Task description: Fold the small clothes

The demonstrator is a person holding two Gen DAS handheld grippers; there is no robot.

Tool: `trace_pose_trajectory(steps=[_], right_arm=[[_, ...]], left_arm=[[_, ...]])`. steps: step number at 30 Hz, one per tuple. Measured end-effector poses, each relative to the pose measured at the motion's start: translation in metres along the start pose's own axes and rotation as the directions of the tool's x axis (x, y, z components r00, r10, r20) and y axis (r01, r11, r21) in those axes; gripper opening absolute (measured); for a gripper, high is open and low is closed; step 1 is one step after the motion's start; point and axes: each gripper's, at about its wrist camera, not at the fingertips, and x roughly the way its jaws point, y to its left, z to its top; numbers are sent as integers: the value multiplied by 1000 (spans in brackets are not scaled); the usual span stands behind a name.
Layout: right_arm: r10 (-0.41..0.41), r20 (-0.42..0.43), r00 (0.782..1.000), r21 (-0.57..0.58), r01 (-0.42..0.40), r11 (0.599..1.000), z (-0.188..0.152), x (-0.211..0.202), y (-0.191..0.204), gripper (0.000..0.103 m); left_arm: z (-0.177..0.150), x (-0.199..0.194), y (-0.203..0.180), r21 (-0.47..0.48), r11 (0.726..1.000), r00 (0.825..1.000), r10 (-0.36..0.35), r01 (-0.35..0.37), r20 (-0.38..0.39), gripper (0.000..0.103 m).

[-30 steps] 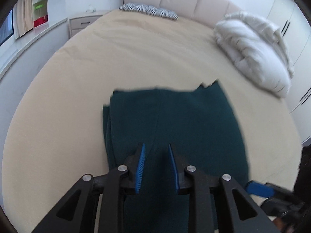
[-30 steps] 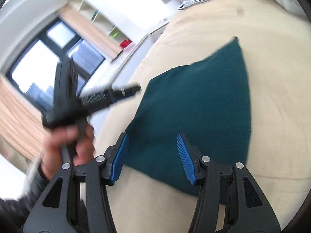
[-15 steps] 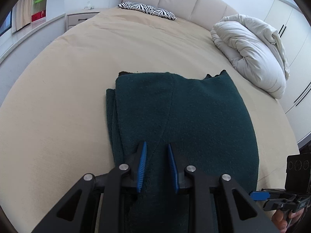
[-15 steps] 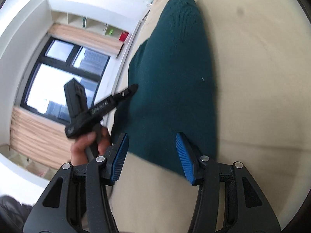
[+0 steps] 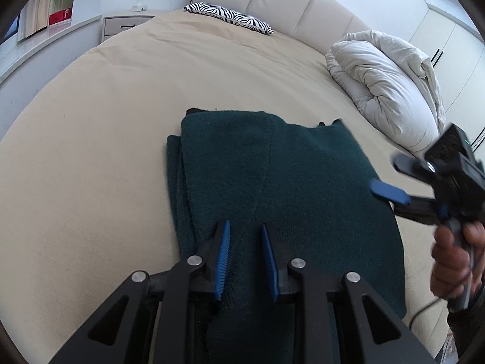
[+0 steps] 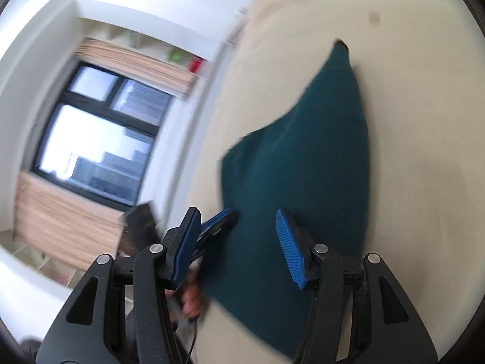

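Folded green garment (image 5: 272,188) (on bed (image 5: 106,139))

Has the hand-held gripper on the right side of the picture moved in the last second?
Yes. The right hand-held gripper has moved up and inward, over the green garment's edge, toward the white duvet.

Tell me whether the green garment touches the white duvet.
Apart. The left wrist view shows bare beige sheet between the green garment and the white duvet.

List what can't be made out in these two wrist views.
- Left wrist view: the dark green garment's near end, hidden under the left gripper.
- Right wrist view: motion blur smears the garment's folds; the left gripper sits half behind a finger.
- Left wrist view: the right gripper is blurred, one pad visible.
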Motion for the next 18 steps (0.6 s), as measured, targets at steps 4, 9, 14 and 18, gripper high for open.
trace_pose_trajectory(steps=[4, 9, 14, 18], right_arm=[[46, 28, 999, 74, -48, 996, 27, 7, -24, 49], [-22, 62, 998, 99, 16, 995, 50, 7, -37, 48], [24, 58, 998, 75, -29, 997, 58, -1, -18, 51], [-20, -9, 1000, -24, 20, 1000, 56, 25, 9, 58]], left_arm=[[0, 2, 4, -6, 1000, 1000, -21, 21, 5, 26], [-2, 1, 8, -25, 999, 999, -43, 43, 10, 26], [-3, 0, 9, -32, 998, 999, -49, 49, 9, 26], [-2, 0, 7, -25, 999, 999, -33, 33, 8, 26]])
